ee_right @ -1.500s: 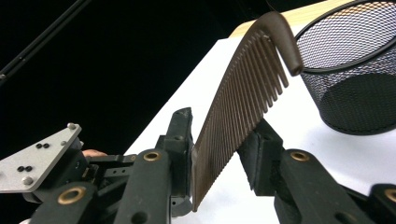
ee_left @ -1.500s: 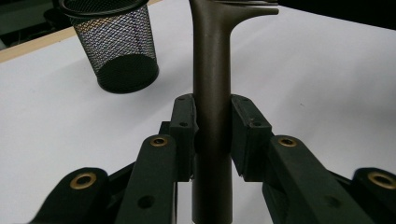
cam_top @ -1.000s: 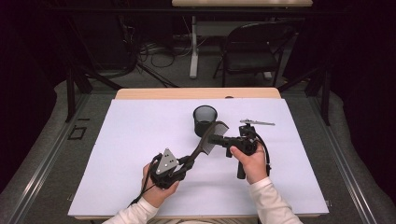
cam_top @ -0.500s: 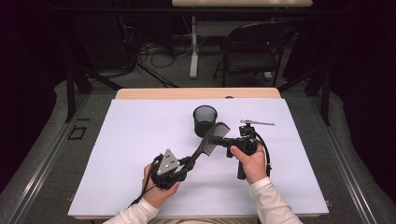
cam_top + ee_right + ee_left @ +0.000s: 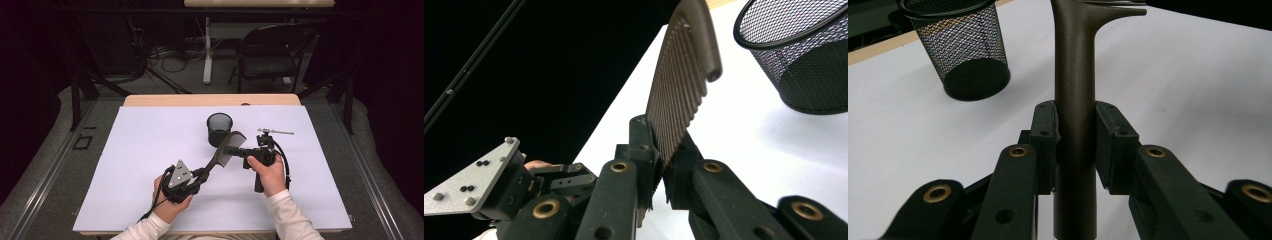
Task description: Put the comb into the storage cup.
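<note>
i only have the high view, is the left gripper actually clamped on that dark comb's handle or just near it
Observer: Clamped. In the left gripper view, the left gripper presses both pads on the dark brown plastic comb's round handle.
Operator: and the right one, is it on the teeth or the spine
Observer: On the teeth. In the right gripper view, the right gripper has its jaws shut on the toothed end; they have just been closing.
Operator: is the comb touching the cup
Observer: No. The black wire-mesh cup stands upright on the white table, apart from the comb's tip.
</note>
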Demonstrator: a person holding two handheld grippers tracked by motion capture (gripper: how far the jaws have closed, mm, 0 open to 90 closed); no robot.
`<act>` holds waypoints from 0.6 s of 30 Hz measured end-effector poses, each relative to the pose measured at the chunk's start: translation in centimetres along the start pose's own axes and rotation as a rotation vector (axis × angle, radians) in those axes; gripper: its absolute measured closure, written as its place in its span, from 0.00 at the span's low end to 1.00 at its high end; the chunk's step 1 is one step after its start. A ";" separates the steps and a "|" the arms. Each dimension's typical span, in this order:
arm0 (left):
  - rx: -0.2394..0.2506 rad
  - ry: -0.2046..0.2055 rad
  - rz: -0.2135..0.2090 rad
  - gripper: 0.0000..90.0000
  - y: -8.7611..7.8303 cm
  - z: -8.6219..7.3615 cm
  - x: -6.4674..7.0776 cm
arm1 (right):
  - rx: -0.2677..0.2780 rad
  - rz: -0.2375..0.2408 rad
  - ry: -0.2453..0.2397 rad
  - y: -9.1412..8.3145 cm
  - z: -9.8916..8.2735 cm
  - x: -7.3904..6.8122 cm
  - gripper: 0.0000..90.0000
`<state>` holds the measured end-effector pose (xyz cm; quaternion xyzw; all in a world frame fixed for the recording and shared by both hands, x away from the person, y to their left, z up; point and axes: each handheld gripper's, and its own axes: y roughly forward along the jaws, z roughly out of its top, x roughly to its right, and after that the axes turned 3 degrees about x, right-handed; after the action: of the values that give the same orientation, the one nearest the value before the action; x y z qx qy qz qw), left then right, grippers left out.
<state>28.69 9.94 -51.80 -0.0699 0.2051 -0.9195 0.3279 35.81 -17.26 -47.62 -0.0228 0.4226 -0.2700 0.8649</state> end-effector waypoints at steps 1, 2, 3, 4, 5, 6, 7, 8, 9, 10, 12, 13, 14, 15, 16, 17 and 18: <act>0.000 0.000 0.000 0.80 0.0 0.0 0.0 | 0.000 0.004 0.004 0.0 0.0 0.0 0.95; -0.001 0.000 0.000 0.80 0.0 0.0 0.0 | 0.000 0.008 0.007 0.0 0.0 0.1 0.95; -0.001 0.003 0.000 0.80 0.0 0.0 0.0 | -0.001 0.011 0.007 0.0 0.0 0.1 0.95; -0.002 0.003 0.000 0.80 0.0 0.0 0.0 | -0.002 0.012 0.017 0.0 0.0 0.2 0.95; -0.002 0.004 0.000 0.80 0.0 0.0 0.0 | -0.004 0.015 0.021 0.0 0.0 0.2 0.95; -0.001 0.005 0.001 0.80 0.0 0.0 0.0 | -0.004 0.018 0.024 0.0 0.0 0.3 0.96; -0.001 0.005 0.002 0.80 0.1 -0.1 0.0 | -0.011 0.019 0.028 0.0 0.1 0.3 0.96; 0.000 0.006 0.001 0.80 0.1 -0.1 0.1 | -0.007 0.026 0.035 0.0 0.1 0.4 0.96; 0.001 0.007 0.002 0.80 0.1 -0.1 0.1 | -0.009 0.030 0.039 0.0 0.1 0.4 0.96; 0.001 0.007 0.002 0.80 0.1 -0.1 0.1 | -0.010 0.033 0.043 0.0 0.1 0.5 0.96; 0.002 0.005 0.003 0.80 0.1 -0.1 0.1 | -0.012 0.040 0.055 -0.1 0.1 0.6 0.96; 0.001 0.007 0.003 0.80 0.1 -0.1 0.1 | -0.011 0.041 0.056 0.0 0.1 0.6 0.96; 0.000 0.007 0.003 0.80 0.1 -0.1 0.1 | -0.013 0.040 0.061 0.0 0.1 0.6 0.96; 0.000 0.007 0.003 0.80 0.1 -0.1 0.1 | -0.013 0.043 0.057 0.0 0.1 0.6 0.96; -0.001 0.008 0.003 0.80 0.1 -0.1 0.1 | -0.015 0.044 0.058 0.0 0.1 0.7 0.96; -0.002 0.010 0.003 0.80 0.1 -0.1 0.1 | -0.018 0.043 0.061 0.0 0.1 0.7 0.96; -0.002 0.010 0.004 0.80 0.1 -0.1 0.1 | -0.024 0.044 0.061 -0.1 0.1 0.8 0.96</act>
<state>28.62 9.84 -51.96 -0.0655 0.2079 -0.9190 0.3285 36.26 -17.71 -48.06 -0.0155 0.4522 -0.2464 0.8571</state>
